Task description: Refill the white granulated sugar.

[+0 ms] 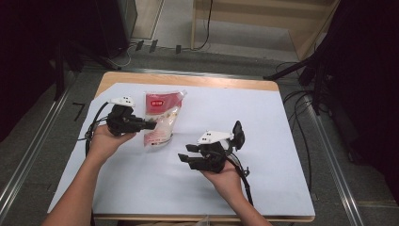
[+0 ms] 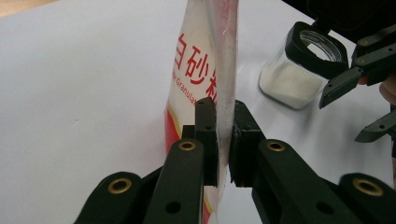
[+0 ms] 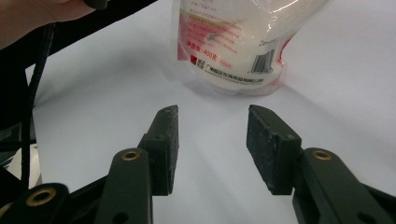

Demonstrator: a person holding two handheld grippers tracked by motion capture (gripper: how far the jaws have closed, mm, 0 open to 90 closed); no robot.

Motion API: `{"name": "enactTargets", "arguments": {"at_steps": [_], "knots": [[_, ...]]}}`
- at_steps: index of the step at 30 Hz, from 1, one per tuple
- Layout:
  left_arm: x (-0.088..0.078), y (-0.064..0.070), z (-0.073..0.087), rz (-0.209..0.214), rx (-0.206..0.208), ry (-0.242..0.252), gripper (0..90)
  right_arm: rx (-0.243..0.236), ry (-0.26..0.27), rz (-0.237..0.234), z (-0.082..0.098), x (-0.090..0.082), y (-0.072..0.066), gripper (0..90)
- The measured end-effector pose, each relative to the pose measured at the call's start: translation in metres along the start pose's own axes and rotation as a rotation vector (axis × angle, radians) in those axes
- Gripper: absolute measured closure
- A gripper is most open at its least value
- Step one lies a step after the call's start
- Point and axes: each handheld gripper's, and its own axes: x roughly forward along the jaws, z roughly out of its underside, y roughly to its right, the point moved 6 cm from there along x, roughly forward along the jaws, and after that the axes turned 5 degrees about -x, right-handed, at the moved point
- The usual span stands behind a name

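White-covered surface [image 1: 263, 122] with wooden edge; grey floor [image 1: 42, 141], metal rails, black cables, pale wooden furniture [image 1: 263, 14] behind.

A white sheet [image 1: 263, 117] covers most of the wooden desk [image 1: 188, 79] (its bare edge shows at twelve o'clock), on grey floor [image 1: 42, 136] with metal rails [image 1: 28, 150] at nine and three o'clock, black cables [image 1: 301, 108] at two o'clock.
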Motion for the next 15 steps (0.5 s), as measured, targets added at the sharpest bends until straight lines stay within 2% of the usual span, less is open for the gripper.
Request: {"name": "enactTargets", "arguments": {"at_steps": [2, 8, 13, 15], "knots": [[-0.0014, 0.0003, 0.0012, -0.003, 0.001, -0.002, 84.3, 0.000, -0.003, -0.002, 0.0003, -0.0002, 0.0004, 54.5], [-0.0037, 0.0028, 0.0048, 0.031, -0.003, 0.007, 81.2, 0.002, -0.004, -0.008, 0.0003, -0.0008, -0.0001, 54.4], [-0.0072, 0.0022, 0.0092, 0.024, 0.007, 0.001, 80.4, 0.006, -0.003, -0.009, 0.0002, -0.0014, 0.0002, 54.4], [-0.0075, 0.0022, 0.0095, 0.025, -0.001, 0.007, 79.9, 0.003, -0.002, -0.008, 0.0001, -0.0012, 0.0005, 54.8]]}}
